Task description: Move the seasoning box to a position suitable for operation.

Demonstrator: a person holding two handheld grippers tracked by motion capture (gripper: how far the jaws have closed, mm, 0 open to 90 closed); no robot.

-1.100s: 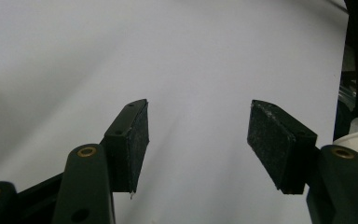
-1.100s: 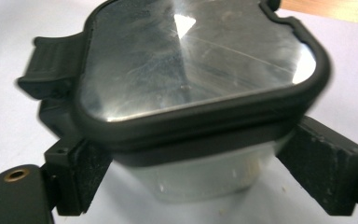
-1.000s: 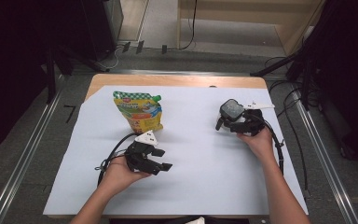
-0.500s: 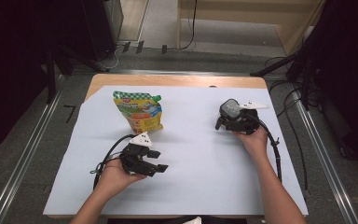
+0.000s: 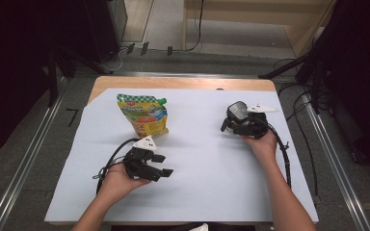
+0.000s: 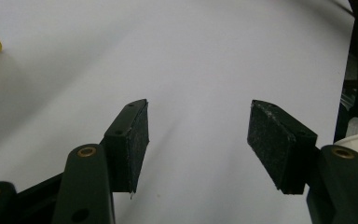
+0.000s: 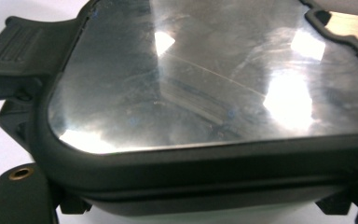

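Your right claw point(image 5: 231, 122) grips the dark lidded container point(image 7: 205, 93) over the desk's point(image 5: 250, 192) right half. Your left claw point(image 6: 198, 135) stands open, empty. The snack pouch point(image 5: 144, 115) lies untouched; placement remains.

Overhead light falls evenly on the white paper-covered table point(image 5: 212, 192), while the room's edges on both sides sink into near-black. In the right gripper view, bright white glare patches streak the glossy clear lid of a dark-rimmed container point(image 7: 205, 79), soft with close-range blur. Faint shadows trail the black foam-faced pads point(image 6: 137, 140).
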